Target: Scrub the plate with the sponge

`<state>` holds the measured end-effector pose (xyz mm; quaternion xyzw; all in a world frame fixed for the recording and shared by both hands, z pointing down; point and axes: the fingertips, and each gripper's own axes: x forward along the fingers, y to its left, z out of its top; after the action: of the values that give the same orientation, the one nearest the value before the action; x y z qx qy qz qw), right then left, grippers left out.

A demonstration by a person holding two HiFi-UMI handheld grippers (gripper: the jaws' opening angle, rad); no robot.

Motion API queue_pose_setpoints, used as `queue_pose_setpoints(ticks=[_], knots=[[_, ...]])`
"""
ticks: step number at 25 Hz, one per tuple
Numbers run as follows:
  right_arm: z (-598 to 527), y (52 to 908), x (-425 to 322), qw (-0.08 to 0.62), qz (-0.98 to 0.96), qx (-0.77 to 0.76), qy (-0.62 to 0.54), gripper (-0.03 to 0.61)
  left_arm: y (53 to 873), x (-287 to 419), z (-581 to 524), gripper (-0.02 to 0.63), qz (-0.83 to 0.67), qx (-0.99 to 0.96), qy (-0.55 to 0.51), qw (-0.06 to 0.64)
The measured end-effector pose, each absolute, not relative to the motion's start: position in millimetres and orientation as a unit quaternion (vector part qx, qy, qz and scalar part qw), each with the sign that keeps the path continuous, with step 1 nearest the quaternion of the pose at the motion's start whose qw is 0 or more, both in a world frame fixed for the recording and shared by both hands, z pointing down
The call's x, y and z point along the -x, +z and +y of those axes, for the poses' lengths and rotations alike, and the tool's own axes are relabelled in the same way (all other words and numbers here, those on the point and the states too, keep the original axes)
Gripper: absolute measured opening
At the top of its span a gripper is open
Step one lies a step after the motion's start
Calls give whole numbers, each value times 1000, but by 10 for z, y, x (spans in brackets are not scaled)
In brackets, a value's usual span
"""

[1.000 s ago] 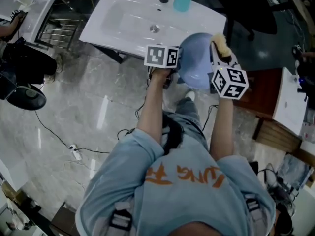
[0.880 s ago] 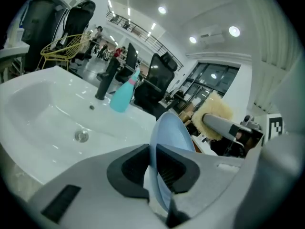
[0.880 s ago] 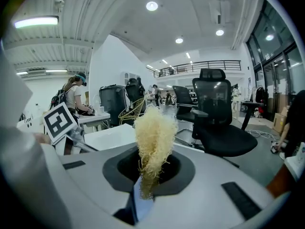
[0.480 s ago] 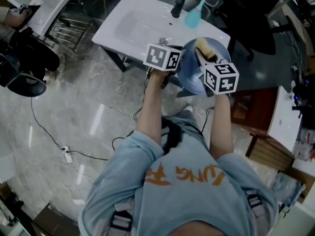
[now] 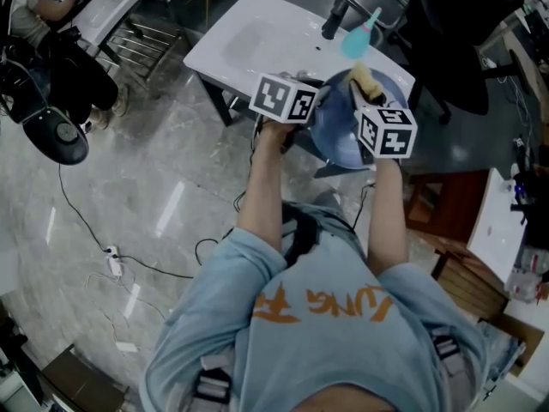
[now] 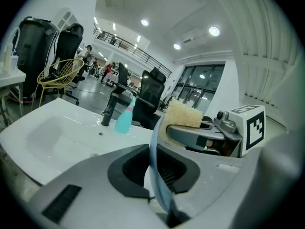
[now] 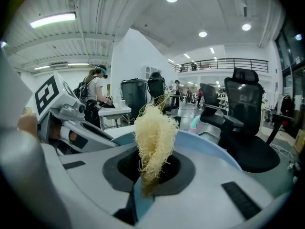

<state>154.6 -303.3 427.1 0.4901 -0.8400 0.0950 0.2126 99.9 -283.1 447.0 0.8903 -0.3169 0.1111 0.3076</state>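
Plate [image 5: 339, 136] held up on its edge, sponge [image 7: 153, 132] against its face
The left gripper [image 6: 155, 173] pinches the plate's rim tight, so the plate stands thin between its jaws. The right gripper [image 7: 145, 178] is closed on the sponge, which pokes out just ahead of it and touches the plate. Push too hard and the plate may slip out of the pinch and fall.

Plate [image 5: 341, 140]: smooth blue plastic by the look, soft sheen, pinched in the left tool [image 6: 155, 162].
Sponge [image 7: 153, 135]: rough, stringy pale-yellow fibre, matt, up out of the right tool [image 7: 147, 171].
Both tools: grey matt plastic shells.
Sink [image 5: 257, 37], beyond the tools: white, glossy.
Bottle [image 6: 124, 119], past the left tool: teal plastic, smooth.
Floor [image 5: 154, 187], below them: polished, reflective stone look.
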Motion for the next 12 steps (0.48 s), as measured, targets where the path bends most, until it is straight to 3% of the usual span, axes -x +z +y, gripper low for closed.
queue_pose_setpoints(ticks=[12], knots=[[-2850,4038,-2553,179,-765,-611,95,35,4299,-1456,-2685,34,-264,-912,114,293]])
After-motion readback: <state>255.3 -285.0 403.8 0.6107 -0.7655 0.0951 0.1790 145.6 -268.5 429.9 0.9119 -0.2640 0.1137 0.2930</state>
